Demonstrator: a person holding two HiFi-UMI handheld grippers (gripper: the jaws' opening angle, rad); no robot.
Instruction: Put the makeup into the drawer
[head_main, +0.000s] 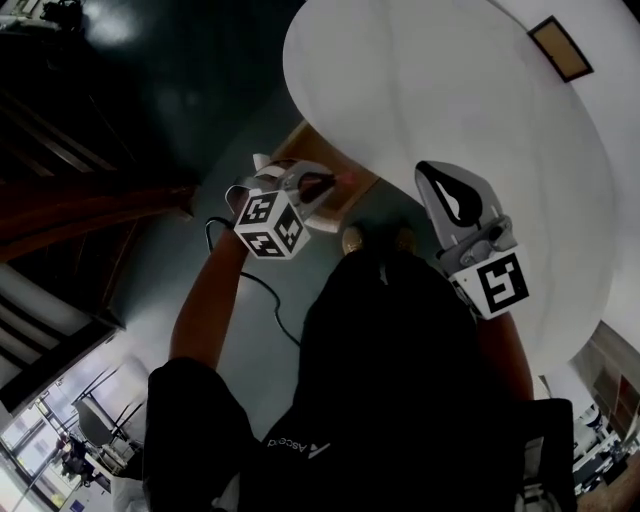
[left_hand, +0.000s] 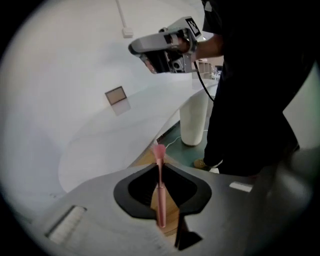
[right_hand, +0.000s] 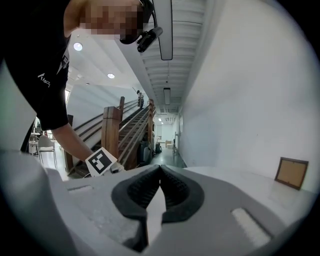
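Observation:
A pink makeup brush (left_hand: 160, 192) is clamped between the jaws of my left gripper (left_hand: 160, 172), with its bristle end (left_hand: 159, 150) sticking out ahead. In the head view, the left gripper (head_main: 322, 186) points down at a wooden drawer (head_main: 358, 190) that sticks out from under the edge of the white round table (head_main: 430, 90). The wood of the drawer (left_hand: 144, 160) shows just below the brush. My right gripper (head_main: 432, 178) hovers over the table's near edge, shut and empty; its pads meet in the right gripper view (right_hand: 160, 169).
A small brown framed object (head_main: 560, 47) lies on the far side of the table. The white table leg (left_hand: 195, 117) stands beside the person's feet (head_main: 378, 238). A cable (head_main: 255, 290) runs across the dark floor. A wooden staircase (right_hand: 117, 132) rises to the left.

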